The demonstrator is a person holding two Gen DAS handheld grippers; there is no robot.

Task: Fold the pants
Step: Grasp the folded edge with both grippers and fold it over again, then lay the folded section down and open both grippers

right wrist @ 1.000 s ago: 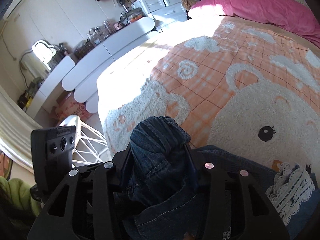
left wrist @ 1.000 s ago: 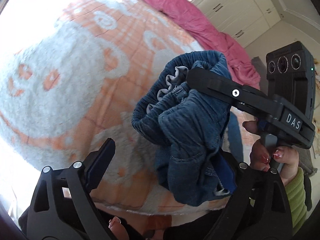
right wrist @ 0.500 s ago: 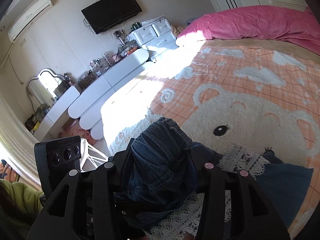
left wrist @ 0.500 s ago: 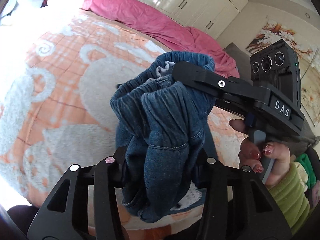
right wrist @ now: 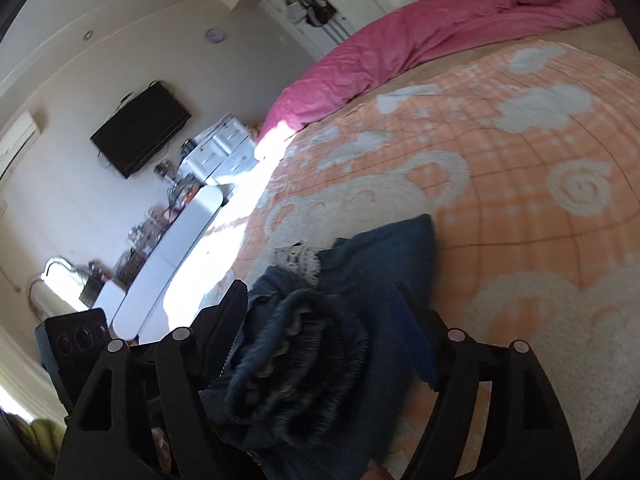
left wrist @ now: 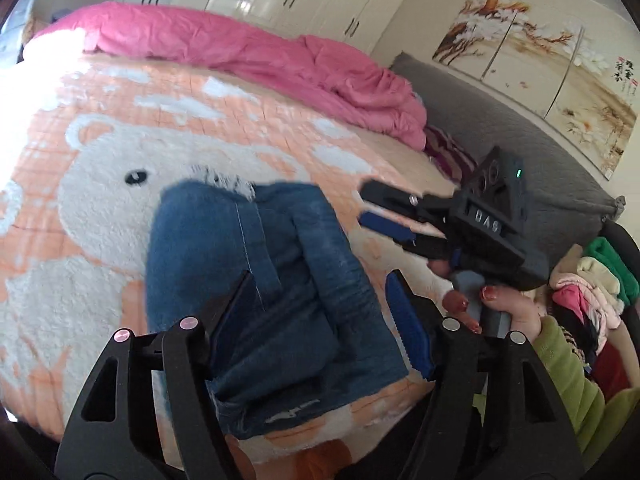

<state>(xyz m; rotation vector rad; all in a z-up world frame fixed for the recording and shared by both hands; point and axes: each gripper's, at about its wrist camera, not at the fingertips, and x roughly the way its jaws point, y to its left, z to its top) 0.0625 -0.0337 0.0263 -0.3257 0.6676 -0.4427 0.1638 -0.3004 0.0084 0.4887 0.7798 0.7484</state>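
Note:
The blue denim pants [left wrist: 248, 248] lie folded on the orange bear blanket [left wrist: 100, 208], white lace trim [left wrist: 224, 180] at their far end. My left gripper [left wrist: 320, 284] hangs over their near part; its jaws are opening with denim between them, and the right pad stands off the cloth. In the left wrist view my right gripper [left wrist: 366, 204] hovers just right of the pants, held by a hand with red nails. Its own view shows the right gripper [right wrist: 320, 292] opening around the gathered waistband [right wrist: 304, 344] of the pants [right wrist: 380, 256].
A pink duvet [left wrist: 260, 52] runs along the far side of the bed. A grey headboard [left wrist: 500, 120] and a pile of clothes [left wrist: 592, 284] are at the right. A TV [right wrist: 140, 128] and white dresser [right wrist: 188, 232] stand past the bed's left edge.
The pants were held bunched up in the air by both grippers; now they lie flat on the blanket. Both jaws have widened and the right gripper has swung off to the side.

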